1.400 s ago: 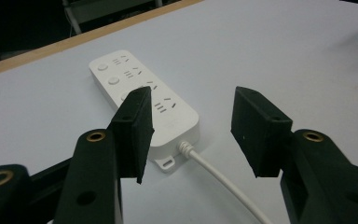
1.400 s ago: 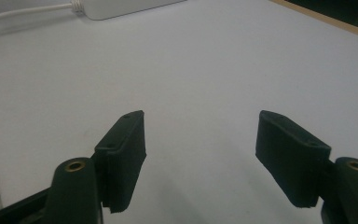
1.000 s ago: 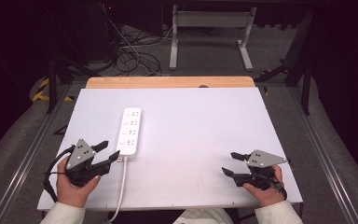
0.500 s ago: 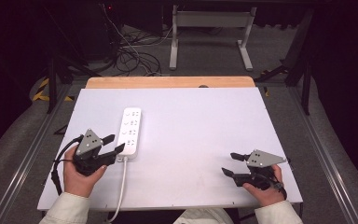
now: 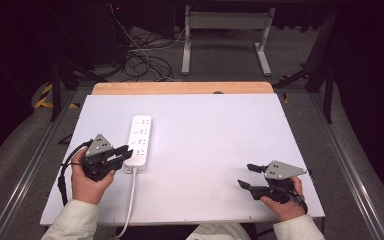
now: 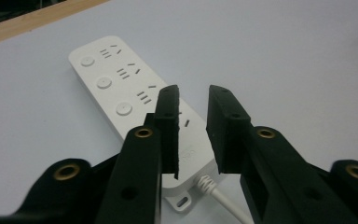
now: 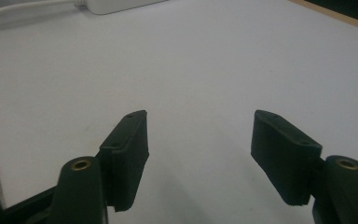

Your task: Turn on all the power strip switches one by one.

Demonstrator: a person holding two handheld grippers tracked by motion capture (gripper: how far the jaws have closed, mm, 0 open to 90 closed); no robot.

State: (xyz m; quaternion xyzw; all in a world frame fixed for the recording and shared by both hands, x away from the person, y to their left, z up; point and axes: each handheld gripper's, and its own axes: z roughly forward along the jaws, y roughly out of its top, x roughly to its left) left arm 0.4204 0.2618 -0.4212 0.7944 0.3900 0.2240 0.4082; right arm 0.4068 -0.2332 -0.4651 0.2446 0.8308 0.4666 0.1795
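Left gripper (image 5: 122,154) has moved forward and rightward over the last second; its tips now sit at the cord end of the long white plastic power strip (image 5: 139,140). In the left gripper view the fingers (image 6: 168,122) stand narrowly parted over the strip's near end, not yet clamping it. Strip lies lengthwise on the left half of the white counter (image 5: 215,135), its white cable (image 5: 130,197) trailing off the near edge. Right gripper (image 5: 247,176) unmoved near the right corner, fingers spread wide, nothing between. Judgement: a grasp on the strip is being lined up.
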